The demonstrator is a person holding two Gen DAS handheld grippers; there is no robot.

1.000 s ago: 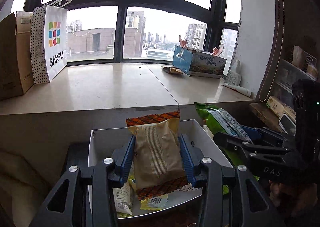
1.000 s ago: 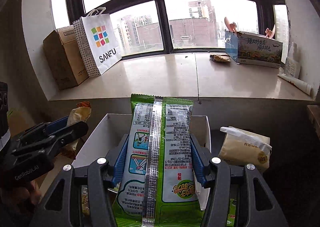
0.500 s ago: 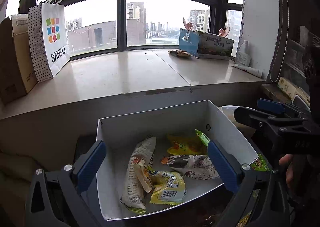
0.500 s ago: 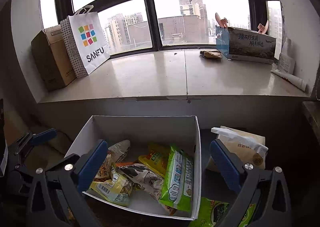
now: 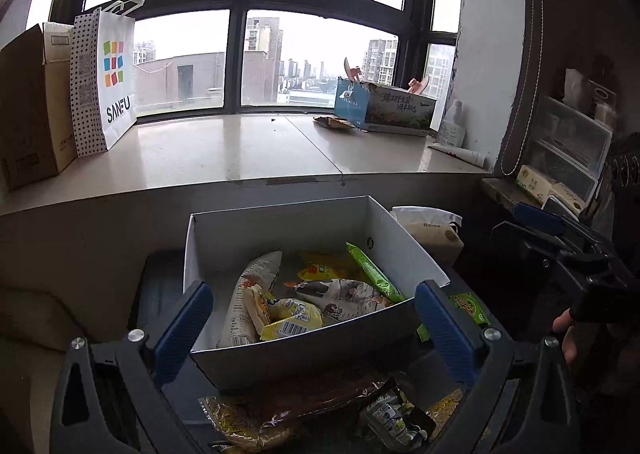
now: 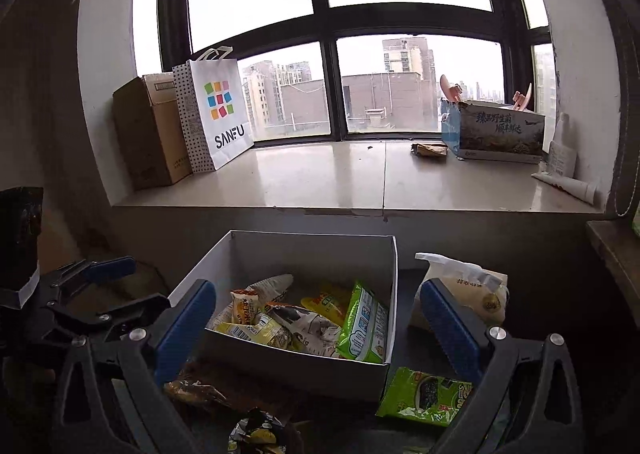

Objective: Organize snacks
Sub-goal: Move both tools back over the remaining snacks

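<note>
A white open box (image 5: 248,230) (image 6: 312,254) sits below the window ledge and holds several snack packets, among them a green packet (image 6: 362,322) (image 5: 372,272) and a tan packet (image 5: 244,294). My left gripper (image 5: 312,318) is open and empty, just in front of and above the box. My right gripper (image 6: 316,318) is open and empty, also before the box. More packets lie on the dark surface in front of the box: a brown one (image 5: 304,402) (image 6: 200,386) and a green one (image 6: 428,394).
A beige bag (image 6: 464,290) (image 5: 432,230) stands right of the box. On the ledge (image 6: 320,177) are a cardboard carton (image 6: 148,133), a white SANFU bag (image 6: 218,113) and a blue printed box (image 6: 496,131). Shelves (image 5: 568,149) stand at the right.
Both grippers opened and dropped their packets into the box: the left its tan packet, the right its green one. Both have since pulled back a little from the box.
</note>
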